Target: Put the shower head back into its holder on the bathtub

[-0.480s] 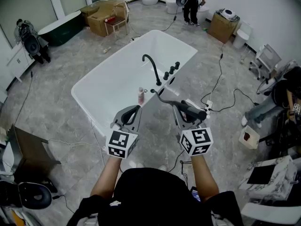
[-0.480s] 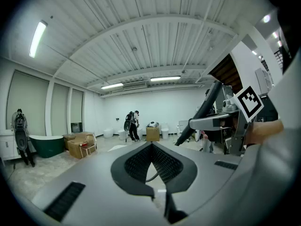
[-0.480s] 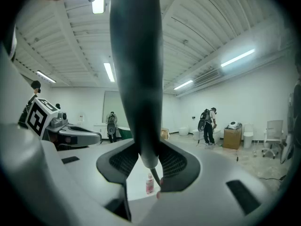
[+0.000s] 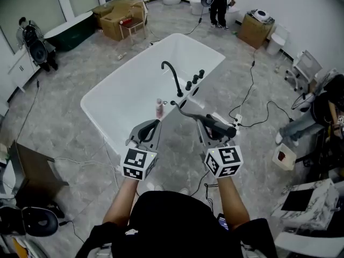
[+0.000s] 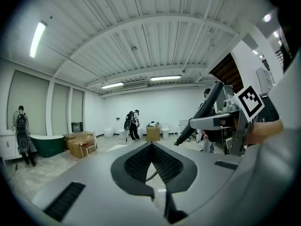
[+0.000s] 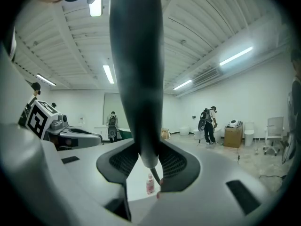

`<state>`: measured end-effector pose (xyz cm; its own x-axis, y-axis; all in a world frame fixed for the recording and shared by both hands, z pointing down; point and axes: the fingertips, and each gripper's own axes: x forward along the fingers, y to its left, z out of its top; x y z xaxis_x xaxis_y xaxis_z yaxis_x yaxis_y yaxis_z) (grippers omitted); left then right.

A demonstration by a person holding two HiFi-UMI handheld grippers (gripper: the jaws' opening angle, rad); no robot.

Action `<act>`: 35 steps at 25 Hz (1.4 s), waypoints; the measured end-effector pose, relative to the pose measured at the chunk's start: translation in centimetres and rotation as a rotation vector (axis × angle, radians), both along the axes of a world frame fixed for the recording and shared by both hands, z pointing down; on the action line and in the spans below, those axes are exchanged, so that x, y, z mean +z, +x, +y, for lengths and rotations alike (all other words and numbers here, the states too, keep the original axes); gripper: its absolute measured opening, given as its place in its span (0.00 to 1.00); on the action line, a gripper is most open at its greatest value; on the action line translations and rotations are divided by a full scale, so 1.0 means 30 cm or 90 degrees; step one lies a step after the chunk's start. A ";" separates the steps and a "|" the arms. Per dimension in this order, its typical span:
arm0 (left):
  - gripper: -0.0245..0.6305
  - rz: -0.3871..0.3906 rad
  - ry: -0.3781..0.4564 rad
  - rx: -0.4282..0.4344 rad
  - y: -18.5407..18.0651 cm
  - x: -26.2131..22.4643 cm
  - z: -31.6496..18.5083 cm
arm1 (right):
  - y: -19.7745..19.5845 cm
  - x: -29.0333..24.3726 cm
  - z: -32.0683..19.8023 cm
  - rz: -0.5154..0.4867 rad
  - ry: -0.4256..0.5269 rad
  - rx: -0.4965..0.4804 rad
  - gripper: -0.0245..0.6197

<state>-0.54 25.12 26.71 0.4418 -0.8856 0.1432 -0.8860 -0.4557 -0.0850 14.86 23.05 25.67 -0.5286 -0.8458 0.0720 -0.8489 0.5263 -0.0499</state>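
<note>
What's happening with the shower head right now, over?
Right hand-held gripper clamped on long black plastic shower head; left hand-held gripper shut, empty. Shower head short of white bathtub, not yet docked. Small pink bottle near curved black faucet.

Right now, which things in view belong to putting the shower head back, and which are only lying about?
For the job:
- shower head, held in the right gripper
- its hose
- white bathtub
- black faucet

Lying about:
- pink bottle on the bathtub's edge
- cardboard boxes
- dark green tub
- floor cable
</note>
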 end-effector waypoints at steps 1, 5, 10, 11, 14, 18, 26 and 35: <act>0.06 -0.001 -0.001 -0.001 0.010 0.003 0.002 | 0.008 0.002 0.001 0.001 0.000 -0.002 0.26; 0.06 -0.005 0.000 -0.005 0.057 0.016 0.024 | 0.041 0.018 0.015 0.005 0.000 -0.012 0.26; 0.06 -0.014 -0.007 -0.014 0.106 0.048 0.066 | 0.085 0.041 0.032 0.002 -0.002 -0.022 0.26; 0.06 -0.017 -0.008 -0.015 0.117 0.056 0.077 | 0.097 0.048 0.038 0.001 -0.004 -0.023 0.26; 0.06 -0.024 -0.008 -0.019 0.148 0.071 0.109 | 0.126 0.064 0.056 -0.002 -0.006 -0.029 0.26; 0.06 -0.028 -0.011 -0.027 0.169 0.089 0.139 | 0.147 0.085 0.074 -0.003 -0.010 -0.039 0.26; 0.06 -0.025 -0.013 -0.050 0.108 0.072 0.110 | 0.091 0.066 0.028 -0.003 -0.009 -0.059 0.26; 0.06 -0.010 -0.014 -0.049 0.053 0.101 -0.035 | 0.023 0.080 -0.104 0.010 -0.008 -0.062 0.26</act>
<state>1.04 24.08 29.75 0.3699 -0.9136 0.1688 -0.9173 -0.3880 -0.0898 15.55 19.93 28.06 -0.6072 -0.7893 0.0912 -0.7943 0.6059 -0.0440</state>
